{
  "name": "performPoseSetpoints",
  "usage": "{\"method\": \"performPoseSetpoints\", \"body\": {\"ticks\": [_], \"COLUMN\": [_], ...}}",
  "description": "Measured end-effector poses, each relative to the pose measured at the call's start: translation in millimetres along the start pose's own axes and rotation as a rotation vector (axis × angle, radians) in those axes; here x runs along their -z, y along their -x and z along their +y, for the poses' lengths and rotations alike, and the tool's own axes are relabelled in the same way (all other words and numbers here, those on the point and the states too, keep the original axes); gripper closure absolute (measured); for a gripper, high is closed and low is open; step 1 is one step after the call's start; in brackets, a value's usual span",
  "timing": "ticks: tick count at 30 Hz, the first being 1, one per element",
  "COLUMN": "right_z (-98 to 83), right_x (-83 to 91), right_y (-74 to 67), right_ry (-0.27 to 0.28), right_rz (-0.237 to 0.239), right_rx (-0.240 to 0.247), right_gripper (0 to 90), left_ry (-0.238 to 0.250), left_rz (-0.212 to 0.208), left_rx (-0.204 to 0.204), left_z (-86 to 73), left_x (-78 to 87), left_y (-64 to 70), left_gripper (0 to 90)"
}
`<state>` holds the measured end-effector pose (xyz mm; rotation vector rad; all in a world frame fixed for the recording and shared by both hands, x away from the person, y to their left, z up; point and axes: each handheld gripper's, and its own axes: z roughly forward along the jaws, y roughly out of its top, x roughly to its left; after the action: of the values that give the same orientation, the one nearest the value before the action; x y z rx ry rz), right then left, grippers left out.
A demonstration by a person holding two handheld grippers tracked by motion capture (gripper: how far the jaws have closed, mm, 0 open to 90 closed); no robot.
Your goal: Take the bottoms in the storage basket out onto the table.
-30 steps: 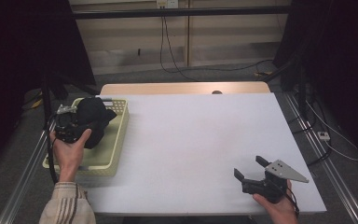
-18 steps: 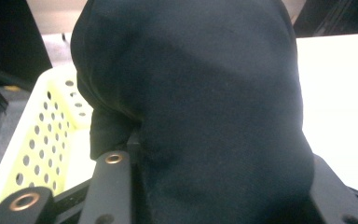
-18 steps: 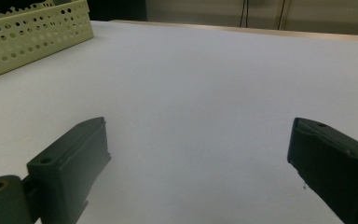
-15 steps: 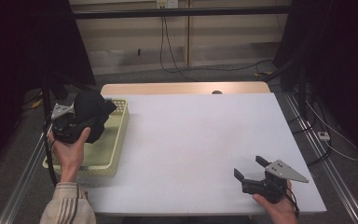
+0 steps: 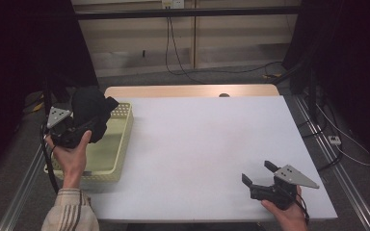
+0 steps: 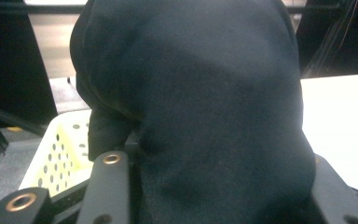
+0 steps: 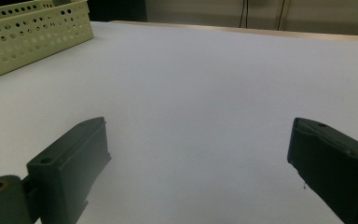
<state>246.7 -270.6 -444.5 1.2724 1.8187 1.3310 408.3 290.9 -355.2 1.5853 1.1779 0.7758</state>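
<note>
**Dark cloth lifted from basket as second gripper waits**

I have the left gripper (image 5: 79, 132) clamped on one black cloth (image 5: 91, 113), a bunched bundle held in the air above the far end of the pale yellow basket (image 5: 118, 159) at the left edge of the white surface (image 5: 207, 144). From the left gripper view the cloth (image 6: 200, 107) swells between the two jaws and hides most of what lies beyond, with the perforated basket wall (image 6: 60, 158) below it. My right gripper (image 5: 262, 180) rests near the front right corner of the surface, jaws spread wide and nothing between them; its own view looks across bare white toward the basket (image 7: 32, 32).

I judge the step in hand to be the lift-out. The next move calls for carrying the cloth sideways clear of the basket rim and lowering it onto open surface, where the idle gripper can take a corner.

Count: one cloth, one basket, two grippers.
</note>
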Motion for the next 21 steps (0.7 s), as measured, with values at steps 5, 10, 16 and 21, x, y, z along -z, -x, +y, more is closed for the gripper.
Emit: {"method": "performPoseSetpoints", "body": {"ticks": [5, 10, 16, 21], "right_z": [0.0, 0.1, 0.1, 0.1], "right_x": [-0.4, -0.1, -0.1, -0.3], "right_y": [0.1, 0.1, 0.1, 0.0], "right_ry": [0.001, 0.002, 0.002, 0.003], "right_rz": [-0.004, -0.004, -0.002, -0.003], "right_rx": [-0.007, -0.005, -0.004, -0.005], "right_gripper": [5.0, 5.0, 5.0, 5.0], "left_ry": [0.054, 0.113, 0.16, 0.199], "left_rz": [0.007, -0.019, -0.022, -0.034], "left_rx": [-0.003, -0.008, -0.02, -0.023], "left_z": [3.6, 6.9, 12.5, 17.4], "left_x": [7.4, 13.4, 21.4, 27.5], "left_y": [2.3, 5.3, 10.7, 16.0], "left_gripper": [52.5, 52.5, 52.5, 52.4]}}
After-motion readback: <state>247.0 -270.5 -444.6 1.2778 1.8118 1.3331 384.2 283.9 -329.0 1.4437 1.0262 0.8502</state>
